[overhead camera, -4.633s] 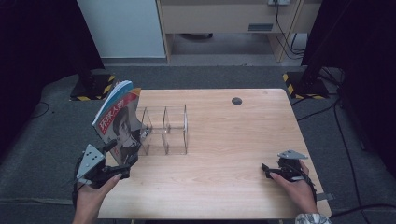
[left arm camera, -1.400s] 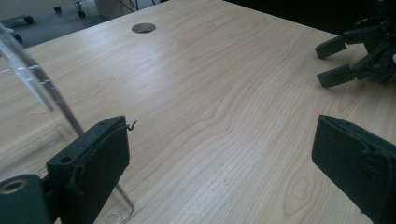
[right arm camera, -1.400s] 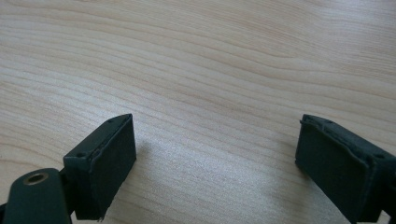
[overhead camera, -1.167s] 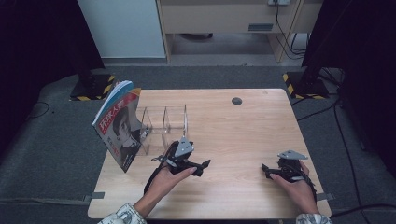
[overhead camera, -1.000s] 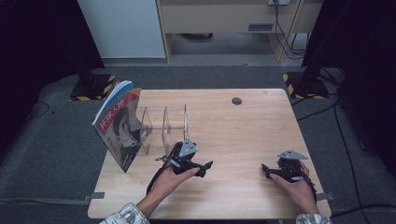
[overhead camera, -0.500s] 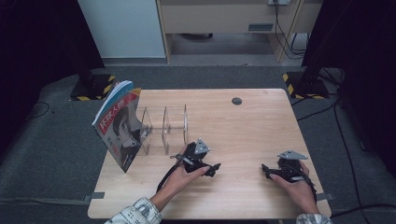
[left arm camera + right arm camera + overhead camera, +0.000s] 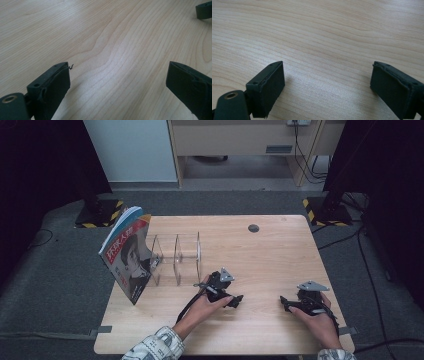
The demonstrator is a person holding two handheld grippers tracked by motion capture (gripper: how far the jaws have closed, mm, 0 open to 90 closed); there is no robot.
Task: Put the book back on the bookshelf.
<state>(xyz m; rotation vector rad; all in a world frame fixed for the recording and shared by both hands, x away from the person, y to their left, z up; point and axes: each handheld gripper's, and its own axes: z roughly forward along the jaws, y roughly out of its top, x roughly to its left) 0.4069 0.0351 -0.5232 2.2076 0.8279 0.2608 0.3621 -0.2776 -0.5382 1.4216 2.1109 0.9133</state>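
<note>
The magazine [image 7: 127, 254] stands upright at the nine o'clock edge of the table [image 7: 280, 255], leaning in the end slot of the clear divider rack [image 7: 176, 259]. Its cover shows a face in grey with red lettering above, and its white page edges fan slightly at the top. Judging by how it sits, the shelving looks done; the other slots hold nothing, and no further item lies on the wood.

The left gripper [image 7: 232, 301] rests low near the table's six o'clock, at about four o'clock from the rack, jaws spread wide and empty. The right gripper [image 7: 285, 303] sits toward five o'clock, also parted with nothing between. A small dark disc [image 7: 253, 228] lies at twelve o'clock.
</note>
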